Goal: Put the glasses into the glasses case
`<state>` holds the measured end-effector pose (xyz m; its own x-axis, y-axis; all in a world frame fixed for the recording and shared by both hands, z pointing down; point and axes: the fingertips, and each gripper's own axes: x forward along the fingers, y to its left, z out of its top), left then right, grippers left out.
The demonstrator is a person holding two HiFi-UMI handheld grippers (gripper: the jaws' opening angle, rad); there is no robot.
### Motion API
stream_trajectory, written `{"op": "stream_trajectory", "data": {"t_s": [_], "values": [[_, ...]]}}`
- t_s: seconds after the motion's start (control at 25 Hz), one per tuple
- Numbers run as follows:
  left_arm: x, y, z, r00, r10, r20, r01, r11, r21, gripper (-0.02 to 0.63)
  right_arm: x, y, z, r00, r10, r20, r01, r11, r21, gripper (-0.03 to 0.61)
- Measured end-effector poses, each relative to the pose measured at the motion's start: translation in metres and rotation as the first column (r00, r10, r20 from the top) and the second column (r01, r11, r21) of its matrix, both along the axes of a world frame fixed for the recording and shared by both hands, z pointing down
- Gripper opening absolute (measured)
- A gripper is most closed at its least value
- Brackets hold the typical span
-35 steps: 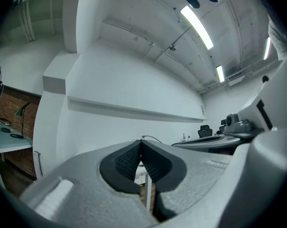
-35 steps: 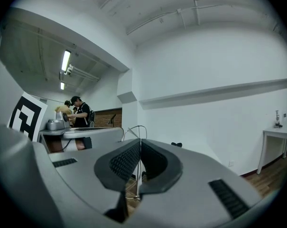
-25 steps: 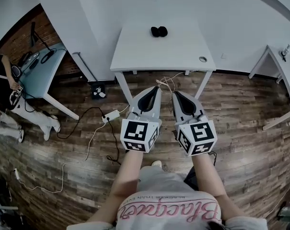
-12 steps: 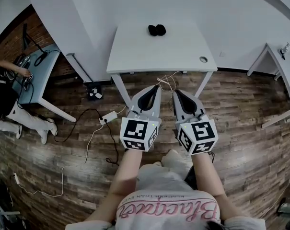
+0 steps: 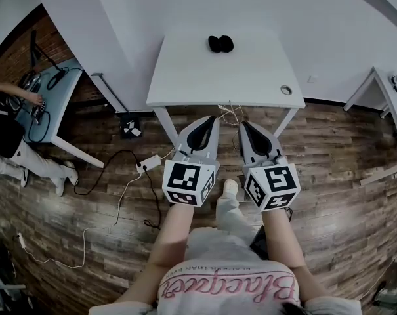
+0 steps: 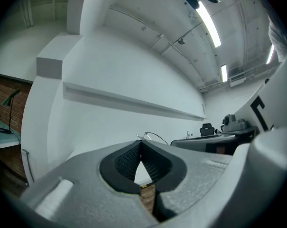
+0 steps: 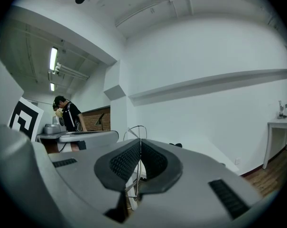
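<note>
The left gripper (image 5: 210,121) and right gripper (image 5: 245,126) are held side by side, clenched on nothing, as the dark lump (image 5: 220,43), presumably glasses and case, is seen well apart on the table (image 5: 185,77).

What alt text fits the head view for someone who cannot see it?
The left gripper and right gripper are held side by side with jaws shut and empty, over the wood floor, pointing toward a white table. A small dark object, too small to identify, lies near the table's far edge. At far left, another person works at a desk.
</note>
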<state>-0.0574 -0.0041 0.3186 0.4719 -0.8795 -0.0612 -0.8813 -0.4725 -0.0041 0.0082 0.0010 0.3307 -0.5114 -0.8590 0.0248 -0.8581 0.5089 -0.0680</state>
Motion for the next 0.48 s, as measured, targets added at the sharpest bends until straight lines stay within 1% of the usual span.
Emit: {"op": "stream_trajectory", "data": {"t_s": [0.28,0.48], "values": [[-0.005,-0.059,0.004,0.999,-0.032,0.009,0.032,0.999,-0.013,0.005,-0.004,-0.063,0.006,1.000,-0.026,0.009,0.027,0.999,-0.020,0.014],[-0.001,-0.102,0.001,0.999,-0.050,0.001,0.050,0.999,-0.014,0.005,-0.003,-0.108,0.002,0.999,-0.049,0.002,0.049,0.999,-0.020,0.013]]}}
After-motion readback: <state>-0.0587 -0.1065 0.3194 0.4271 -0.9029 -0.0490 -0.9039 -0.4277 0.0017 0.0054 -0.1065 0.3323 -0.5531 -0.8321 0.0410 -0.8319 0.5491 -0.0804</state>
